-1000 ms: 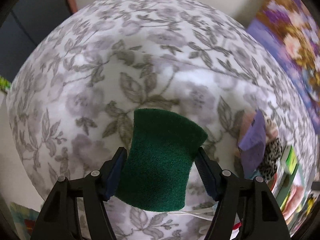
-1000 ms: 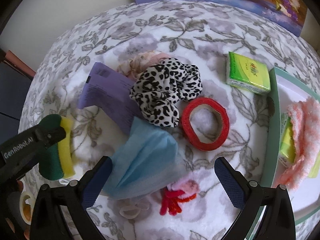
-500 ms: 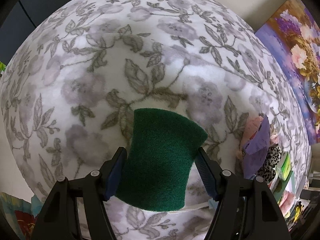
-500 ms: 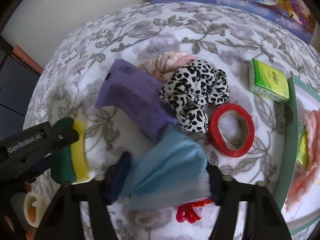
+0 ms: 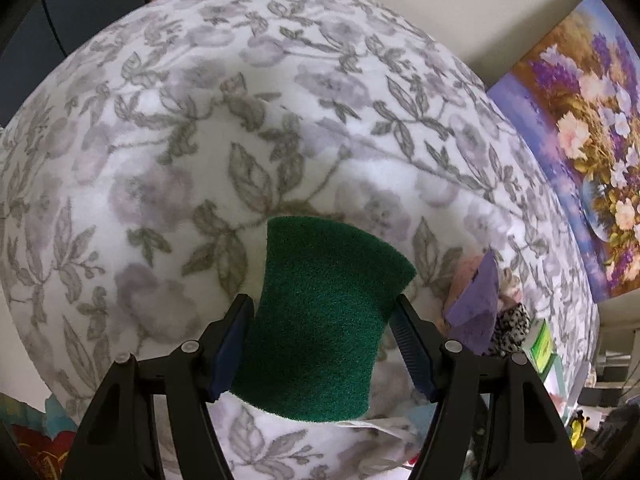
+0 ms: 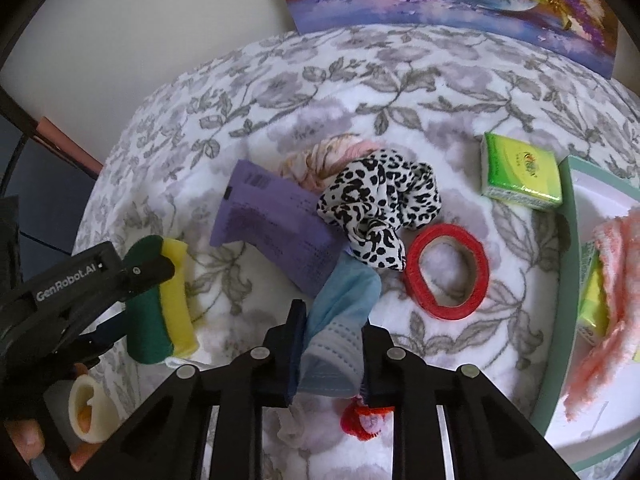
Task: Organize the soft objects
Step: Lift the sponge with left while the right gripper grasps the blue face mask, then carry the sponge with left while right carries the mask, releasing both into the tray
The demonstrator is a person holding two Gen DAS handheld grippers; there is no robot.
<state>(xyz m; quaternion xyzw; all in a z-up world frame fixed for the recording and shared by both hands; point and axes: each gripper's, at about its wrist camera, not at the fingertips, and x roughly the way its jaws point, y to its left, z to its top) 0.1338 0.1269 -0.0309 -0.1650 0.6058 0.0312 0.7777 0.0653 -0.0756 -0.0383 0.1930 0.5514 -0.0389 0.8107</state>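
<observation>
Blue face mask (image 6: 340,320): bunched between pads of right gripper (image 6: 330,340), jaws just closed onto it, far end trailing on floral blanket (image 6: 360,92). Green-and-yellow sponge (image 5: 324,320): clamped across its width by left gripper (image 5: 324,344), jaws part-open, above blanket. Nearby on blanket: purple packet (image 6: 272,224), leopard scrunchie (image 6: 380,204), red tape roll (image 6: 446,270), green tissue pack (image 6: 520,172).

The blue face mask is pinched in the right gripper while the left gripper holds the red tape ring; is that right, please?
Not quite: the left gripper holds the green-and-yellow sponge, as both wrist views show. The red tape ring lies on the floral blanket. The blue face mask is indeed pinched in the right gripper.
</observation>
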